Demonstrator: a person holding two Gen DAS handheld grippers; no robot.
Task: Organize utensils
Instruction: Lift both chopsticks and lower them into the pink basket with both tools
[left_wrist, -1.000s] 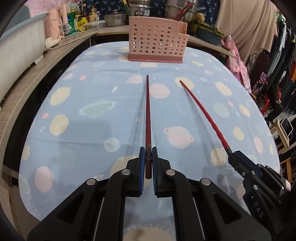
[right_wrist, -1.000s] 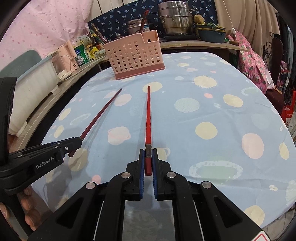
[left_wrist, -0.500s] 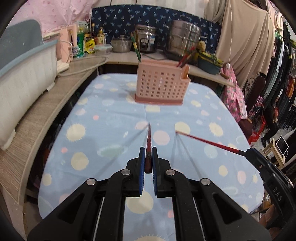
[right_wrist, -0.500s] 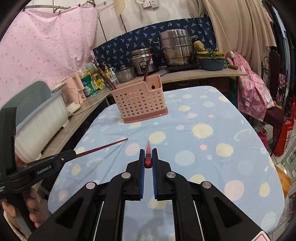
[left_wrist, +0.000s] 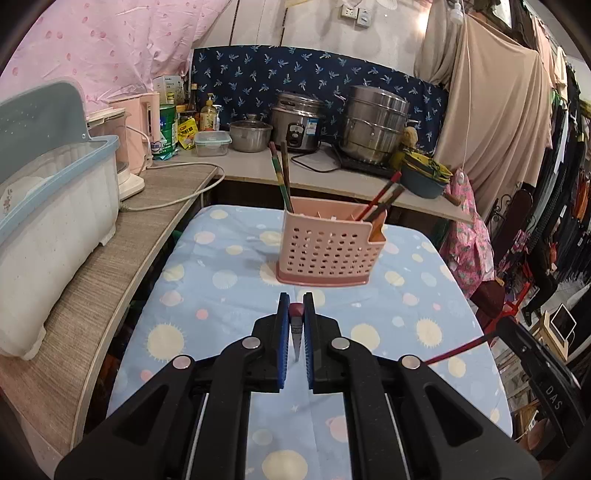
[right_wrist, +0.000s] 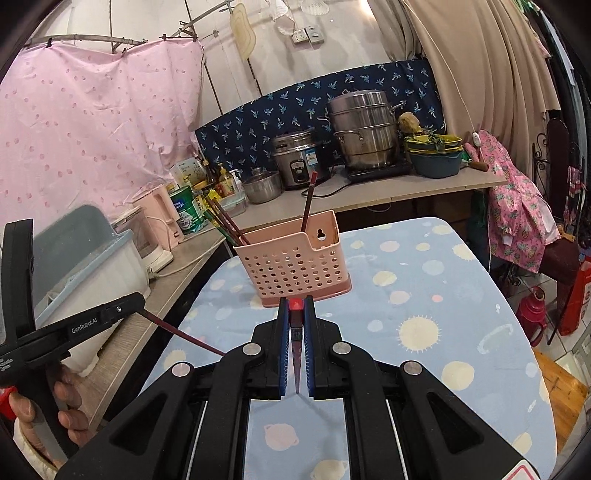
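Red lacquered chopsticks, two in all, one clamped in each gripper above the table.

The left gripper (left_wrist: 296, 317) has its blue pads closed on one red chopstick (left_wrist: 295, 332), seen end-on; the right gripper (right_wrist: 296, 317) is closed likewise on the second chopstick (right_wrist: 296, 343). Ahead stands one pink perforated basket (left_wrist: 327, 254) on the blue planet-print tablecloth (left_wrist: 221, 280), already holding several sticks: two lean at its left end and at least two at its right. The left view alone shows the second chopstick (left_wrist: 456, 349) side-on, projecting from the right gripper at the frame edge; the right view alone shows the person's hand (right_wrist: 44, 417) gripping the left tool's handle.
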